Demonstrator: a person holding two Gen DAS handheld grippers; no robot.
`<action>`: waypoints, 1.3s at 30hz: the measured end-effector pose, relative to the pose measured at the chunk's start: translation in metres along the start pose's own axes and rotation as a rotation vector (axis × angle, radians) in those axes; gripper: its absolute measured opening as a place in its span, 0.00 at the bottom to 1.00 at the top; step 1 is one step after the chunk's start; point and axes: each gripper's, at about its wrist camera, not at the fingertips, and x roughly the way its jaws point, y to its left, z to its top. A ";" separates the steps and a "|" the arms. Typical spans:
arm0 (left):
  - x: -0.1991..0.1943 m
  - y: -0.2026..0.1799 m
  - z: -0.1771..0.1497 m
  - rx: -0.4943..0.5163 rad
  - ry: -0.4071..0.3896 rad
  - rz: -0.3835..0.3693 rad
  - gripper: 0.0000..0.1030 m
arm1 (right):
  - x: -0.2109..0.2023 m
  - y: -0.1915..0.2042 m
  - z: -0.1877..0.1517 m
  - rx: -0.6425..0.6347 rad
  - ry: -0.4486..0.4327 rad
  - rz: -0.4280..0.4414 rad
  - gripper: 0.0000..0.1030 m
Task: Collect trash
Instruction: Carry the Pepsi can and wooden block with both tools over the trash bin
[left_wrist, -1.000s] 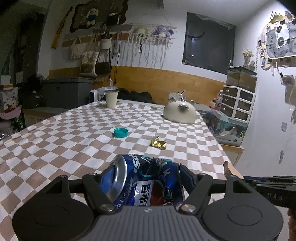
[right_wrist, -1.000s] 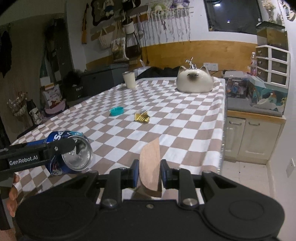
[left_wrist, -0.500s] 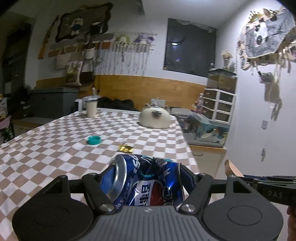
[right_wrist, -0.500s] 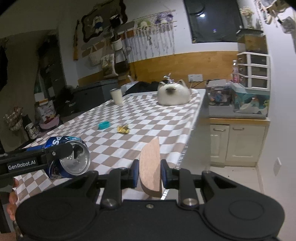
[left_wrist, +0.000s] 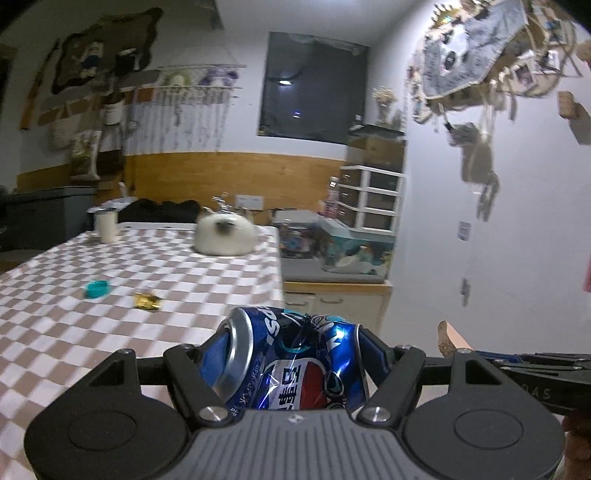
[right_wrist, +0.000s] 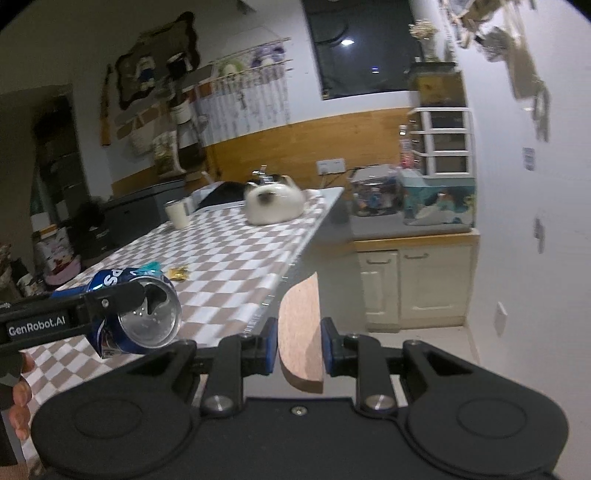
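My left gripper (left_wrist: 291, 354) is shut on a dented blue Pepsi can (left_wrist: 295, 362), which lies sideways between the pads. From the right wrist view the same can (right_wrist: 136, 314) shows its open silver end at the left. My right gripper (right_wrist: 298, 343) is shut on a flat brown wooden piece (right_wrist: 301, 328) that stands on edge; its tip (left_wrist: 448, 336) pokes into the left wrist view at the right. Both grippers hang past the near right corner of the checkered table (left_wrist: 74, 295). On the cloth lie a teal cap (left_wrist: 98, 288) and a gold wrapper (left_wrist: 147, 301).
A white cat figure (left_wrist: 223, 234) and a cream cup (left_wrist: 106, 226) stand at the table's far end. Right of the table are low cream cabinets (right_wrist: 413, 284) with storage boxes and a white drawer unit (left_wrist: 371, 201). A person's fingers (right_wrist: 20, 402) show at the left edge.
Both grippers have swung to the right, off the table's corner, each keeping its hold. The table has slid to the left of both views and the cabinets and wall have come in.
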 end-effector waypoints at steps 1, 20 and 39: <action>0.003 -0.006 -0.002 0.002 0.006 -0.011 0.71 | -0.002 -0.007 -0.001 0.005 0.001 -0.010 0.24; 0.099 -0.101 -0.067 0.015 0.209 -0.158 0.71 | -0.002 -0.131 -0.054 0.138 0.101 -0.180 0.24; 0.295 -0.106 -0.205 -0.160 0.556 -0.157 0.72 | 0.149 -0.244 -0.204 0.475 0.385 -0.234 0.24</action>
